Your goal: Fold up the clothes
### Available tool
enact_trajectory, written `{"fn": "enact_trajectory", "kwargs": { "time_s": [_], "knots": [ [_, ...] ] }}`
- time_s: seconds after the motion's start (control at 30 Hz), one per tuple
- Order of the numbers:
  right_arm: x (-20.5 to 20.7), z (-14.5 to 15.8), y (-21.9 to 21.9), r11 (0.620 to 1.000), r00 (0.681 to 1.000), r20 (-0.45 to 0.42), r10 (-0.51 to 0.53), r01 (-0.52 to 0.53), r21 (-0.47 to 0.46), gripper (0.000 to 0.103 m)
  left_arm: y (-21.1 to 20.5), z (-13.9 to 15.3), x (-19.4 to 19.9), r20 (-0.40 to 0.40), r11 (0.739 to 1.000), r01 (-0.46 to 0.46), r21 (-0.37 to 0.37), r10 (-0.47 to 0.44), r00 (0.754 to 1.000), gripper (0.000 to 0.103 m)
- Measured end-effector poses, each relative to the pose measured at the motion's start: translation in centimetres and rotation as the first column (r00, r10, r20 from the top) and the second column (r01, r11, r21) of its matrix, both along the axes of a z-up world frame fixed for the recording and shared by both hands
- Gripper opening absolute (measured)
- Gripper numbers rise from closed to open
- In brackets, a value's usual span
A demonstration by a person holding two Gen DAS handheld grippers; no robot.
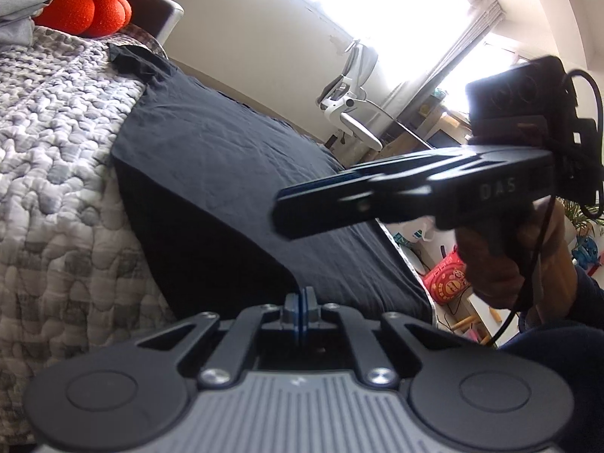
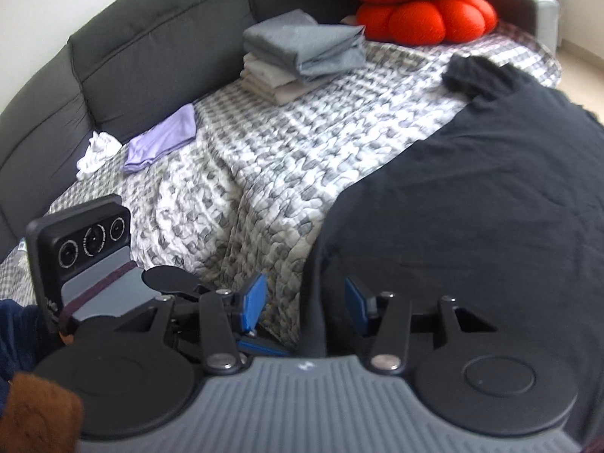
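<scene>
Left wrist view: left gripper jaws pressed together, pinching the near corner of the black garment, cloth pulled up into a peak at the pads. Garment spreads from there far and right across the grey-white patterned quilt covering the sofa seat. Right gripper crosses the right side of the frame, held in a hand, fingers pointing left over the garment; seen side-on, so jaw gap cannot be told from here. Red cushions far left, white office chair far behind by a bright window. Right wrist view: right gripper jaws stand moderately apart, blue pads clear on both sides; a raised fold of the black garment hangs between them, not pinched. Garment fills the right half, draped over the quilt. Left gripper low near left, its camera block at the left. Far on the quilt: stack of folded grey and beige clothes, lilac folded piece and white crumpled cloth at far left beside the dark sofa back, red cushions far right.
</scene>
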State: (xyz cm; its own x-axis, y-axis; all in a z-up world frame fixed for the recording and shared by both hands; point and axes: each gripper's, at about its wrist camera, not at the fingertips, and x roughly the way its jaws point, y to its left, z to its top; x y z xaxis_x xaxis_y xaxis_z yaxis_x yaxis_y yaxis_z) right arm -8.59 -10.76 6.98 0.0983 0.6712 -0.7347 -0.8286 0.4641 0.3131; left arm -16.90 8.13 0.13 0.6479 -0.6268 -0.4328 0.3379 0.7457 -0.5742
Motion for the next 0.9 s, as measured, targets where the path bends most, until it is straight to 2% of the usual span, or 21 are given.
{"fn": "enact_trajectory", "kwargs": {
  "time_s": [0.07, 0.1, 0.17, 0.2, 0.23, 0.33, 0.53, 0.63, 0.67, 0.7, 0.8, 0.87, 0.9],
  "knots": [
    [0.2, -0.7, 0.1, 1.0, 1.0, -0.021, 0.007, -0.007, -0.011, 0.051, -0.2, 0.0, 0.4, -0.001, 1.0, 0.01, -0.002, -0.01, 1.0, 0.001],
    [0.3, -0.9, 0.2, 1.0, 1.0, -0.028, 0.007, -0.007, -0.018, 0.046, -0.3, 0.0, 0.5, -0.003, 1.0, 0.014, -0.004, -0.014, 1.0, 0.001],
    [0.5, -1.6, 0.1, 1.0, 0.999, -0.042, 0.002, -0.003, -0.031, 0.034, -0.3, 0.0, 0.8, -0.004, 1.0, 0.019, -0.009, -0.019, 1.0, 0.001],
    [0.6, -1.9, 0.0, 0.999, 0.999, -0.046, -0.004, 0.002, -0.038, 0.022, -0.4, 0.1, 0.9, -0.002, 1.0, 0.021, -0.011, -0.021, 1.0, 0.001],
    [0.7, -2.1, -0.3, 0.999, 0.999, -0.044, -0.017, 0.014, -0.047, 0.015, -0.4, 0.2, 0.9, 0.0, 1.0, 0.022, -0.01, -0.022, 1.0, 0.002],
    [1.1, -2.7, -1.5, 0.998, 0.997, -0.055, -0.054, 0.052, -0.037, 0.004, -0.2, 0.3, 0.9, 0.0, 1.0, 0.028, -0.011, -0.028, 1.0, 0.002],
    [1.0, -3.5, -3.2, 0.996, 0.993, -0.067, -0.093, 0.093, -0.014, 0.003, 0.2, 0.2, 0.7, -0.016, 0.997, 0.06, -0.04, -0.06, 0.998, 0.002],
    [1.1, -4.1, -3.6, 0.994, 0.991, -0.073, -0.11, 0.109, -0.013, 0.003, 0.8, 0.1, 0.3, -0.033, 0.998, 0.053, -0.03, -0.054, 0.998, 0.002],
    [1.2, -4.1, -3.8, 0.993, 0.991, -0.07, -0.117, 0.117, -0.01, 0.005, 1.1, 0.1, 0.2, -0.035, 0.999, 0.042, -0.024, -0.043, 0.998, 0.002],
    [1.2, -4.0, -4.2, 0.992, 0.99, -0.068, -0.121, 0.122, 0.008, 0.014, 1.7, -0.1, 0.0, -0.042, 0.999, 0.025, -0.022, -0.025, 0.999, 0.002],
    [1.2, -3.7, -5.0, 0.99, 0.99, -0.061, -0.129, 0.132, 0.055, 0.016, 3.5, -0.5, 0.1, -0.074, 0.999, -0.038, -0.016, 0.037, 0.997, 0.004],
    [1.2, -3.6, -5.1, 0.988, 0.99, -0.054, -0.129, 0.133, 0.073, 0.025, 4.6, -0.6, 0.5, -0.091, 0.996, -0.084, -0.009, 0.083, 0.992, 0.004],
    [1.0, -3.7, -4.8, 0.99, 0.992, -0.042, -0.121, 0.124, 0.062, 0.037, 5.2, -0.6, 0.8, -0.096, 0.994, -0.108, -0.005, 0.107, 0.99, 0.004]
  ]
}}
